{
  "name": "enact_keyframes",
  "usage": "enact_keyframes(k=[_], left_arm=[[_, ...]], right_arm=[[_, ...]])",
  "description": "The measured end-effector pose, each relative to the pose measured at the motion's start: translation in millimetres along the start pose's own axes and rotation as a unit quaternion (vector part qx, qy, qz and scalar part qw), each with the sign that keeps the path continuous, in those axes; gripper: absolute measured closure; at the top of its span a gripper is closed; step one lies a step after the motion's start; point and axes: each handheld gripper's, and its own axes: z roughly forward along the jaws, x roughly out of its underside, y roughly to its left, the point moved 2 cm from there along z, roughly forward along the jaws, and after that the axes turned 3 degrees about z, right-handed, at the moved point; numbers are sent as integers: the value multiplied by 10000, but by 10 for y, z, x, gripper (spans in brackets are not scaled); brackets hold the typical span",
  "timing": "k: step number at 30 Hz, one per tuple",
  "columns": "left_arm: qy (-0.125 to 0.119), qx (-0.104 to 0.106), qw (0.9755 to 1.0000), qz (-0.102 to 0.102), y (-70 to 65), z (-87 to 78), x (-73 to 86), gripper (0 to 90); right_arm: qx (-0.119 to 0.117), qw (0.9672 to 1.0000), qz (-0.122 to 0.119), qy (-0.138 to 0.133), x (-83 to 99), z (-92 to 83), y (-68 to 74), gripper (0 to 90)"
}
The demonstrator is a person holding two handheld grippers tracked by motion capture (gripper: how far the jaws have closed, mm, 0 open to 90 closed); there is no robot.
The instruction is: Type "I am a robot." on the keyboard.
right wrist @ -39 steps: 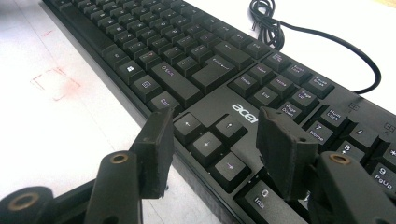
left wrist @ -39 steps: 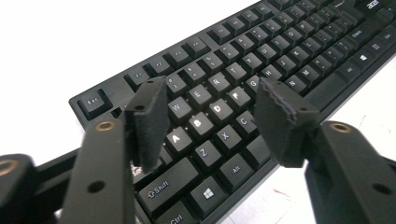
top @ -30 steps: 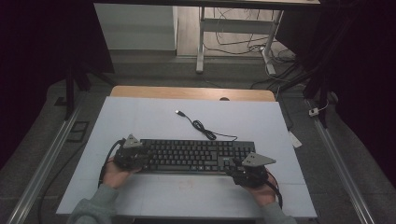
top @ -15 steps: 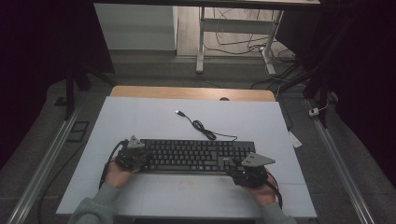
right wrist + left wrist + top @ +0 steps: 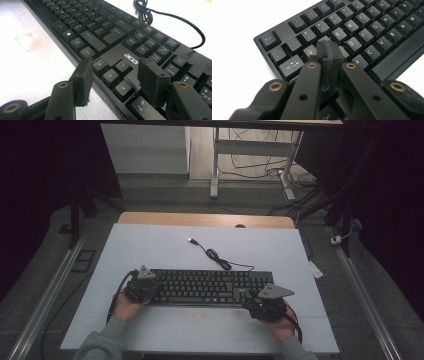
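Partly hidden keyboard (image 5: 362,32), left tool (image 5: 329,51) closed

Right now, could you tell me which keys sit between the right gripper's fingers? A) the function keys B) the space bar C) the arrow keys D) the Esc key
C: in the right gripper view the open right gripper straddles the arrow keys of the keyboard.

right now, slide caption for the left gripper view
Shut left claw poised over the A key area of a black plastic keyboard on a white table.
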Motion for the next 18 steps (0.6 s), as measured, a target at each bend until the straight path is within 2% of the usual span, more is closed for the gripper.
enact_keyframes(k=[18], left_arm=[[40, 17, 10000, 35, -9, 16, 8, 888]], right_arm=[[28, 10000, -18, 30, 4, 4, 2, 458]])
